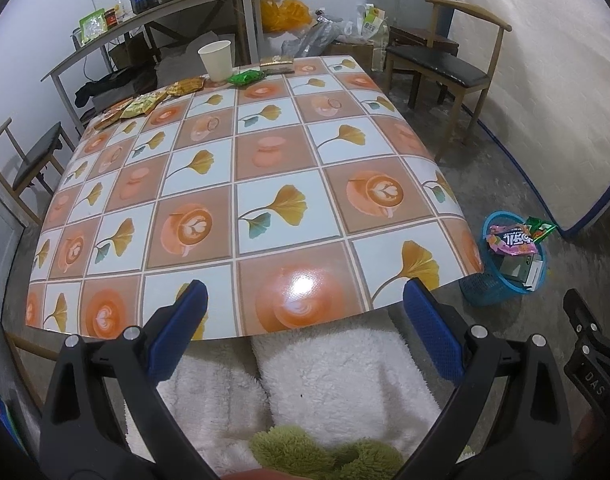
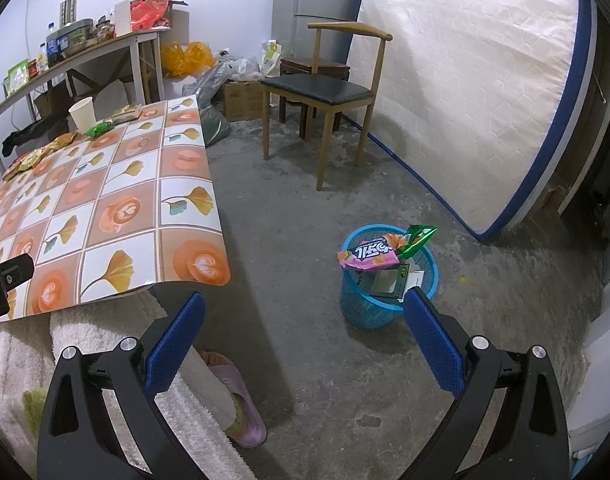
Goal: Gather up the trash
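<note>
My left gripper (image 1: pixel 305 308) is open and empty at the near edge of the patterned table (image 1: pixel 265 168). At the table's far side stand a white paper cup (image 1: pixel 216 60), a green wrapper (image 1: pixel 247 77), a gold packet (image 1: pixel 277 63) and several yellow-orange snack packets (image 1: pixel 145 104). A blue trash basket (image 1: pixel 505 272) stands on the floor to the right, holding a pink wrapper (image 1: pixel 513 240), a green wrapper and boxes. My right gripper (image 2: pixel 305 316) is open and empty above the floor, left of the basket (image 2: pixel 389 280). The cup (image 2: pixel 83 114) and packets (image 2: pixel 37 156) also show in the right wrist view.
A wooden chair (image 2: pixel 325 88) stands beyond the basket and a mattress (image 2: pixel 465 80) leans on the right wall. A cluttered side table (image 1: pixel 145 16) and bags line the back wall. Another chair (image 1: pixel 29 160) is at the left. The person's white fleece legs (image 1: pixel 305 380) and slipper (image 2: pixel 241 400) are below.
</note>
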A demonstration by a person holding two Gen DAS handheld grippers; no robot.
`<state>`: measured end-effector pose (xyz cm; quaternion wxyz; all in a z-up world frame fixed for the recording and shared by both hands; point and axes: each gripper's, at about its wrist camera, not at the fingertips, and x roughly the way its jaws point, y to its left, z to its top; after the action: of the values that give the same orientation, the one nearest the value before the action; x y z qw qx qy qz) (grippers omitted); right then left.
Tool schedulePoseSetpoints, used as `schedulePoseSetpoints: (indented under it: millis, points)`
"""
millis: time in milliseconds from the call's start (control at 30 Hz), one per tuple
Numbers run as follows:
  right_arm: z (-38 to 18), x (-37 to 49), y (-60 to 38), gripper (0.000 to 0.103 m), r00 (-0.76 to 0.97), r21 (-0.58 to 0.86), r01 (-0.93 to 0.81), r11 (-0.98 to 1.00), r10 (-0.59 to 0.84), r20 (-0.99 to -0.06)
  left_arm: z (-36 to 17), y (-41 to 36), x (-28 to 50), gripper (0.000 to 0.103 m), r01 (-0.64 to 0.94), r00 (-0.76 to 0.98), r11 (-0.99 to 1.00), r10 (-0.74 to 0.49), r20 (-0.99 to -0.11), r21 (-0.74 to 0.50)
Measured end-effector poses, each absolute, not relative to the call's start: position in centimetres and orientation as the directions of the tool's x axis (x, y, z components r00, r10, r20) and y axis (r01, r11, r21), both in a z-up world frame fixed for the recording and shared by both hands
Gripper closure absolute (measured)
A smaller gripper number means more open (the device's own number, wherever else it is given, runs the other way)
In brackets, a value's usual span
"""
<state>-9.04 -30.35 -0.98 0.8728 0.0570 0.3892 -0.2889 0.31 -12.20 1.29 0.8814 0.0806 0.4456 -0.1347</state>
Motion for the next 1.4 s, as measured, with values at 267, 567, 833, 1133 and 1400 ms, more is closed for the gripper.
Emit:
schedulePoseSetpoints:
  millis: [267, 567, 833, 1133, 1400]
  points:
    - [-1.05, -9.12, -30.36, 0.007, 0.531, -0.122, 0.55, 0.826, -0.458, -0.713, 1.19, -12.24, 0.29, 0.009, 0.311, 0.566, 0.95, -0.166, -0.808, 0.023]
    - [-1.06, -9.08, -30.3, 0.007, 0.531, -0.122, 0.548, 0.827, -0.457, -0.714, 1.14, -12.06, 0.38, 0.009, 0.312, 0.564, 0.95, -0.166, -0.809, 0.022]
    - [-1.04, -9.1, -30.34, 0.007, 0.532, -0.121, 0.547, 0.828, -0.456, -0.713, 1.14, -12.04, 0.44, 0.009, 0.313, 0.563, 0.95, -0.166, -0.809, 0.023]
    - [-0.96, -9.02, -30.22, 0.007, 0.534, -0.122, 0.546, 0.829, -0.457, -0.711, 1.04, -12.04, 0.38, 0.009, 0.312, 0.562, 0.95, -0.164, -0.811, 0.024]
    - [-0.96, -9.03, -30.29, 0.007, 0.534, -0.121, 0.545, 0.829, -0.455, -0.712, 1.05, -12.0, 0.41, 0.009, 0.311, 0.565, 0.95, -0.163, -0.809, 0.026]
